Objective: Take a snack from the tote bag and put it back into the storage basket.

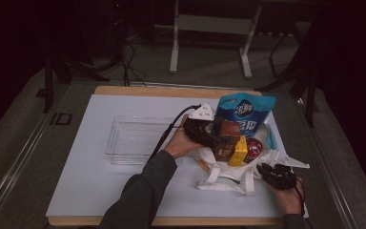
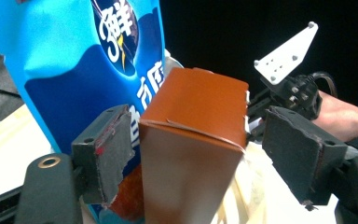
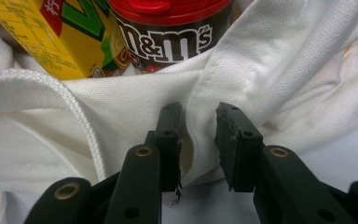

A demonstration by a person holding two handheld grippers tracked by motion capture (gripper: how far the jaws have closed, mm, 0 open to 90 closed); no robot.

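The brown carton (image 2: pixel 193 140) stands upright in the white cloth bag (image 1: pixel 228 174), its folded top flap shut and one corner edge facing outward, just in front of the tall blue snack pouch (image 1: pixel 245 112). The bag lies slumped open on the white table cover, handles (image 1: pixel 209 179) spilling forward. One fold (image 3: pixel 200 112) of its woven rim is bunched upright below the M&M's tub (image 3: pixel 168 32).

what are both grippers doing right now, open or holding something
left gripper: open, jaws either side of the brown box, not pressing it.
right gripper: shut on a fold of the white bag.
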